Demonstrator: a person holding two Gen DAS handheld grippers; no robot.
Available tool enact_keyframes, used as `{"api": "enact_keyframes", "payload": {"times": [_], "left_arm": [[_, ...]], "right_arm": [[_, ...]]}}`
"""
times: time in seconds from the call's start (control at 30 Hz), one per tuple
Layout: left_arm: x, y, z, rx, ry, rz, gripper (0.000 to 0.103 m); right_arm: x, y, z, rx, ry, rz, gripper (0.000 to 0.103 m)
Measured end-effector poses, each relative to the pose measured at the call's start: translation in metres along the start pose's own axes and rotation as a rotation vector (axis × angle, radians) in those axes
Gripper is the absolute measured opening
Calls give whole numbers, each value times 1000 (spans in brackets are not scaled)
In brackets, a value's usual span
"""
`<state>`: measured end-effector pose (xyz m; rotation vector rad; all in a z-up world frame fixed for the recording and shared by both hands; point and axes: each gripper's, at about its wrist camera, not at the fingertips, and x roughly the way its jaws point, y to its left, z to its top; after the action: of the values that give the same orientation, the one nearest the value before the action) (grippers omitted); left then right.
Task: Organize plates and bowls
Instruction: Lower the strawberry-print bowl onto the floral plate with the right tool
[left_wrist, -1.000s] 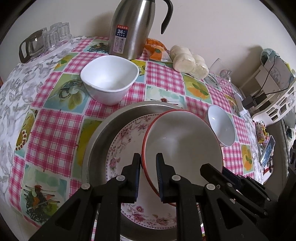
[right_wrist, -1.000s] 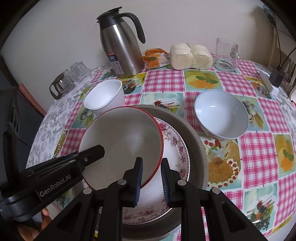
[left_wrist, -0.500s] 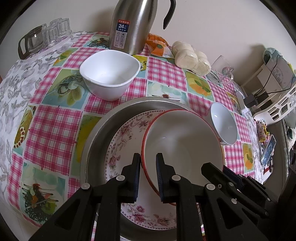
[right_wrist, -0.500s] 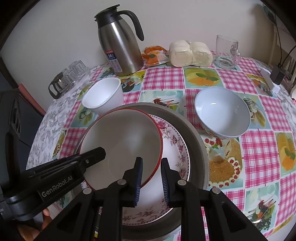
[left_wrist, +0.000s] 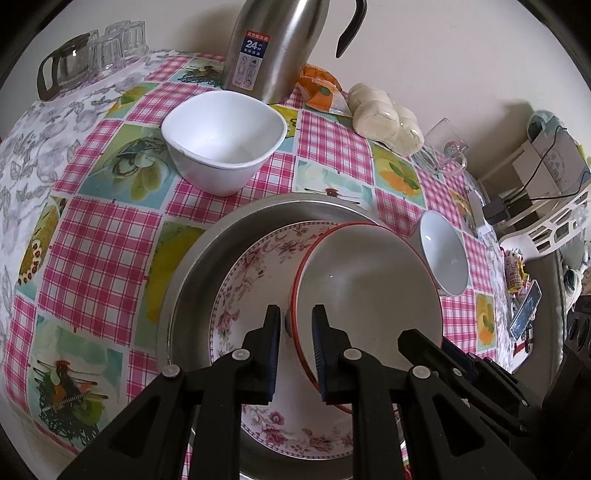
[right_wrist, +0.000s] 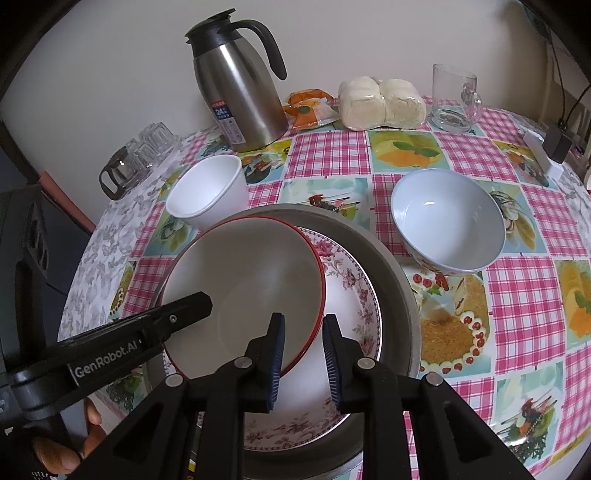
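Far left, the white square bowl (left_wrist: 225, 140) stands alone on the checked cloth, not yet stacked. Next comes the left gripper (left_wrist: 294, 332): its jaws are nearly together, straddling the near rim of the red-rimmed bowl (left_wrist: 369, 288), and they have just been easing open a touch. That bowl sits inside the steel basin (left_wrist: 199, 280), over the floral plate (left_wrist: 251, 280) and off-centre on it. Whether it rests fully on the plate cannot be told.

On to the right gripper (right_wrist: 303, 332). It straddles the same rim further round, and its jaws have also just been opening. Whether its pads bite the rim is unclear. Further right, the pale blue bowl (right_wrist: 447, 221) waits just beside the basin.

The risk is that one side lets go first. The off-centre bowl could then tip, skid across the plate and knock the basin wall. A finger inside the bowl could also hook the rim on the way out.
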<state>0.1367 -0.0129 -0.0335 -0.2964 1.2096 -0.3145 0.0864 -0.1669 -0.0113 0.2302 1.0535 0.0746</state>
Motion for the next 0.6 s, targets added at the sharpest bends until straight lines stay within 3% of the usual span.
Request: {"api": "enact_keyframes", "payload": {"times": [0.37,0.47,0.6], "left_arm": [[-10,1,2,2,-31,19,20],[-16,-1,3,12,-58,30,27],[-22,-2,4,11,-87,49,37]], "right_arm": [[-5,-3,3,1,-16,-29,26],[-9,-4,4,0,-40,-34,32],[-14,-5,6,4,-59,-43,32]]}}
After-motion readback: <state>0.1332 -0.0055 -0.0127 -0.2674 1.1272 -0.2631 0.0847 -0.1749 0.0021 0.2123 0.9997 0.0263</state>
